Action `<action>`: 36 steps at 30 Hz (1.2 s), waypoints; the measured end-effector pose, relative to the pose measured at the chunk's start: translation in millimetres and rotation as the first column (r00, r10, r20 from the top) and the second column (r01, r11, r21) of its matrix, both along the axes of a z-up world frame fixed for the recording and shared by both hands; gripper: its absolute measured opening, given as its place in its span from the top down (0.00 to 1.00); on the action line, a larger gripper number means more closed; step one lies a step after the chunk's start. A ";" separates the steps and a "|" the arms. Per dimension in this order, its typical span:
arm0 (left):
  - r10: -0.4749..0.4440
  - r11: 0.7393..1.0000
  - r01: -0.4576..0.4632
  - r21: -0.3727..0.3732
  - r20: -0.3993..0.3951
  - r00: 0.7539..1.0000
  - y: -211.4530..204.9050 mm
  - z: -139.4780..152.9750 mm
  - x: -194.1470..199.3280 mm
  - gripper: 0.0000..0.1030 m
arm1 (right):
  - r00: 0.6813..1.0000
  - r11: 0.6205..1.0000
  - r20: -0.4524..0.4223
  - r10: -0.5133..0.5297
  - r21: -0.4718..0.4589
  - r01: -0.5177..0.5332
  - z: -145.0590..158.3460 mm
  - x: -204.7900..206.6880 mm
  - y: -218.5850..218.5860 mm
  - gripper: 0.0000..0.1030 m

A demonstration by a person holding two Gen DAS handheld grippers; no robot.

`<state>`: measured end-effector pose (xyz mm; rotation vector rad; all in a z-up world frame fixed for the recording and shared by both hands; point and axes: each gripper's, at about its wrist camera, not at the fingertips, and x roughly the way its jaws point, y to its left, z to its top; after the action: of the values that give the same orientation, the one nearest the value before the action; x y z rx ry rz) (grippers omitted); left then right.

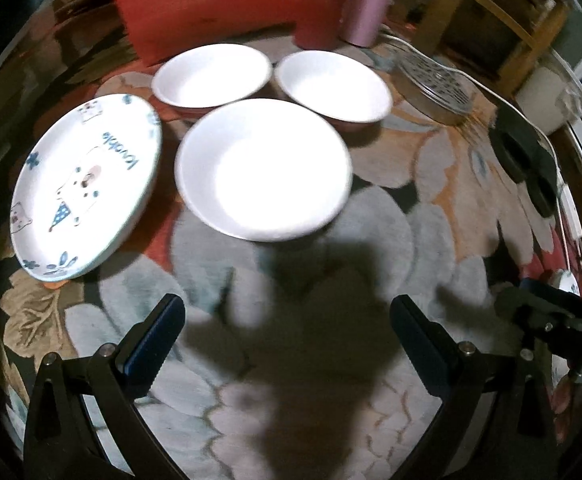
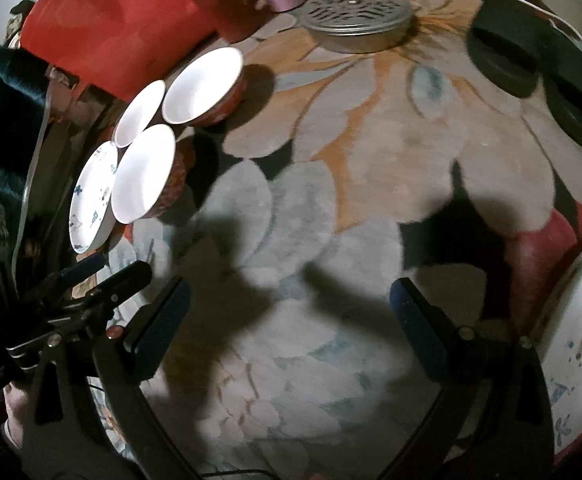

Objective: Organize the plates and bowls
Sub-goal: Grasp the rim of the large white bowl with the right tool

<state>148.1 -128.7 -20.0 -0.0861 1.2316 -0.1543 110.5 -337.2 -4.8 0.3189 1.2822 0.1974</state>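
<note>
While both tools hang above the flowered rug (image 1: 311, 360) with nothing held, the decisive relation is which one has the crockery in front of it; going from the left, the bear-printed plate (image 1: 87, 188) lies flat at the far left of the left wrist view, off to the left of that tool's line; next comes the nearest bowl (image 1: 263, 168), straight ahead of the left gripper (image 1: 287, 336), whose jaws stand wide apart and empty, the bowl's near rim a short reach beyond the fingertips; behind it sit the two rear bowls (image 1: 211, 74), side by side and close to it; round things, they offer no long axis, only a rim to pinch. From the right gripper (image 2: 291, 320), jaws equally spread and empty, that cluster lies well off to the upper left, while a second printed plate (image 2: 575, 344) sits just beside its right finger; so I judge the left tool better placed for the bowls, the right for that plate.
</note>
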 end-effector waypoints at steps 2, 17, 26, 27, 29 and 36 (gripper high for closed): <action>0.019 1.000 -0.019 -0.002 -0.002 1.000 9.5 -0.8 3.3 0.01 | 1.000 1.000 0.002 0.017 0.004 -0.017 -0.3 8.0 8.5 0.03; 0.174 0.973 -0.174 -0.150 -0.010 0.985 62.8 -8.1 30.1 0.05 | 0.999 0.994 -0.025 0.036 0.102 -0.034 -20.3 90.1 69.3 0.15; 0.170 0.970 -0.174 -0.168 -0.039 0.985 50.7 -24.9 55.1 0.43 | 0.996 0.992 -0.061 0.072 0.112 -0.065 -41.2 110.0 94.1 0.60; 0.166 0.971 -0.171 -0.166 -0.045 0.985 48.6 -26.6 58.3 0.51 | 0.995 0.992 -0.061 0.072 0.111 -0.065 -42.3 111.3 96.3 0.65; 0.161 0.973 -0.168 -0.161 -0.052 0.986 45.9 -30.6 63.5 0.55 | 0.995 0.991 -0.063 0.082 0.111 -0.075 -44.2 114.0 99.3 0.70; 0.178 0.972 -0.186 -0.145 -0.069 0.982 48.2 -43.4 75.2 0.84 | 0.989 0.990 -0.077 0.123 0.070 -0.118 -52.4 117.0 109.5 0.93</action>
<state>223.3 -80.5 -63.4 -0.3366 1.2596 -0.0856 227.5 -227.7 -57.2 0.3082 1.3791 0.3331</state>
